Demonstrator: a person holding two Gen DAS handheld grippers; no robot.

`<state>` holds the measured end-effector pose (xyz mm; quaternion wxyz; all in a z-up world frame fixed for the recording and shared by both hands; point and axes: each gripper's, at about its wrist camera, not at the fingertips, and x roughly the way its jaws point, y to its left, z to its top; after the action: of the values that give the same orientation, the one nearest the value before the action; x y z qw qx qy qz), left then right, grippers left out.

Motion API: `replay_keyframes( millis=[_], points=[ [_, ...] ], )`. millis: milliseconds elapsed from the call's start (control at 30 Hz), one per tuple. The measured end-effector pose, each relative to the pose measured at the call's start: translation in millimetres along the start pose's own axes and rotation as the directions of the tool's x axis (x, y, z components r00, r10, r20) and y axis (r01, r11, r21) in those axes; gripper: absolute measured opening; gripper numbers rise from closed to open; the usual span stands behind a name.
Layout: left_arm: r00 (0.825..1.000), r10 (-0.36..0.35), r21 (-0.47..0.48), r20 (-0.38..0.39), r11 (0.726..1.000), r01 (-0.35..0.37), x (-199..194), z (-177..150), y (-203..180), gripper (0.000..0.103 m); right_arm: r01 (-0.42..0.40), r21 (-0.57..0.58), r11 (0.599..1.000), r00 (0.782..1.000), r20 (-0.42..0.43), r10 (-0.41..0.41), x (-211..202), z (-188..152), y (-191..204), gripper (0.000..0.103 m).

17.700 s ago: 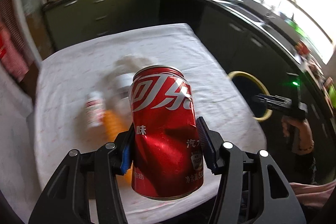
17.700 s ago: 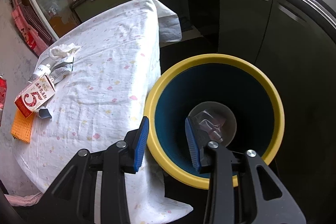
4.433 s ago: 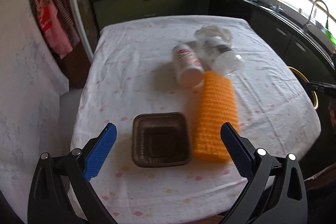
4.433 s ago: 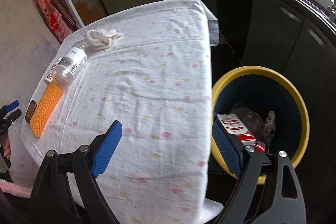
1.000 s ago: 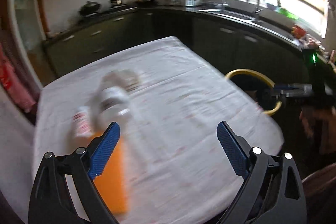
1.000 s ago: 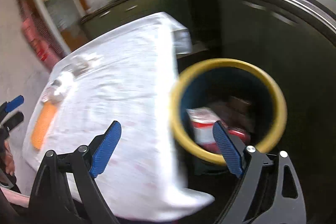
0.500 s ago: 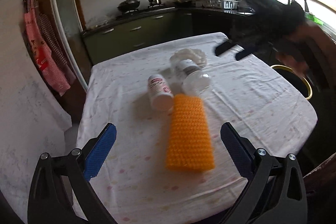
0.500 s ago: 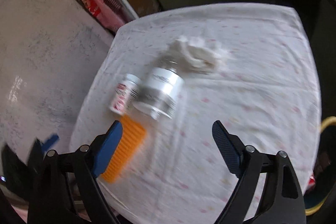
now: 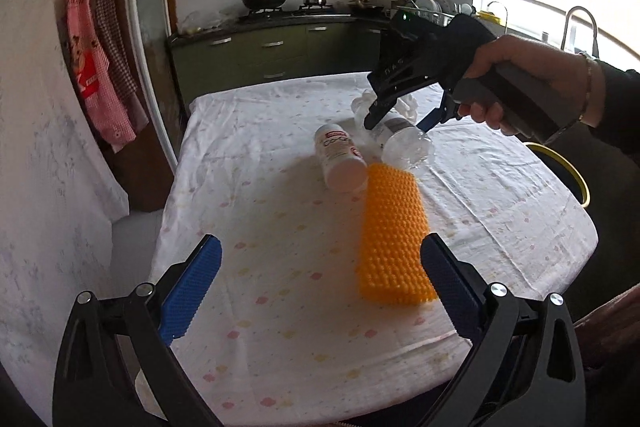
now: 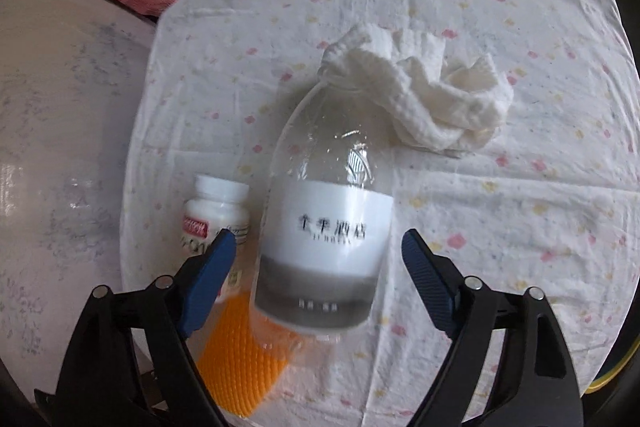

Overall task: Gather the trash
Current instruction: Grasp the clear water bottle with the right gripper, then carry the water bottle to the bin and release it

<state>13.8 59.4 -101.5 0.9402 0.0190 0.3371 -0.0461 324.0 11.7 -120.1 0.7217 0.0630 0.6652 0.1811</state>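
Observation:
A clear plastic bottle (image 10: 324, 227) with a white label lies on the table, its neck against a crumpled white tissue (image 10: 420, 99). My right gripper (image 10: 320, 255) points down over the bottle's lower half; its jaws are closing, one on each side of the bottle, and the pads stand clear of it. A white pill bottle (image 10: 212, 215) lies just left of it. In the left wrist view the right gripper (image 9: 400, 119) hangs over the clear bottle (image 9: 408, 143), held by a hand. My left gripper (image 9: 320, 279) is open and empty above the table's near end.
An orange nubbed mat (image 9: 394, 235) lies below the two bottles, by my left gripper's right finger. The yellow-rimmed bin (image 9: 576, 179) stands off the table's right edge. The white flowered tablecloth (image 9: 260, 227) is bare at near left. Kitchen cabinets line the back.
My right gripper has swung from above the bin to the table and tipped down over the clear bottle. My left gripper has turned back to face the table.

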Motion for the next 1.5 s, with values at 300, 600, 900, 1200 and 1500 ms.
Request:
replay_keyframes(
  millis=[300, 600, 900, 1200, 1500],
  points=[
    [1.0, 0.006, -0.02, 0.004, 1.0, -0.006, -3, -5, 10, 0.098, 0.035, -0.016, 0.999, 0.999, -0.028, -0.036, 15, 4, 5, 0.063],
    [1.0, 0.01, -0.019, 0.003, 1.0, -0.01, -3, -2, 5, 0.098, -0.037, -0.07, 0.997, 0.999, -0.009, 0.037, -13, -21, 0, 0.062],
    [1.0, 0.009, -0.001, 0.008, 1.0, -0.009, -5, 2, -5, 0.098, -0.128, -0.078, 0.989, 0.991, 0.032, 0.131, -47, -51, -13, 0.062],
    [1.0, 0.002, 0.032, 0.019, 0.999, -0.003, -9, 8, -21, 0.098, -0.204, -0.072, 0.976, 0.969, 0.129, 0.212, -104, -96, -52, 0.062],
    [1.0, -0.007, 0.087, 0.0, 0.996, 0.007, -2, 14, -49, 0.098, -0.174, 0.094, 0.98, 0.952, 0.27, 0.143, -158, -162, -168, 0.062]
  ],
)
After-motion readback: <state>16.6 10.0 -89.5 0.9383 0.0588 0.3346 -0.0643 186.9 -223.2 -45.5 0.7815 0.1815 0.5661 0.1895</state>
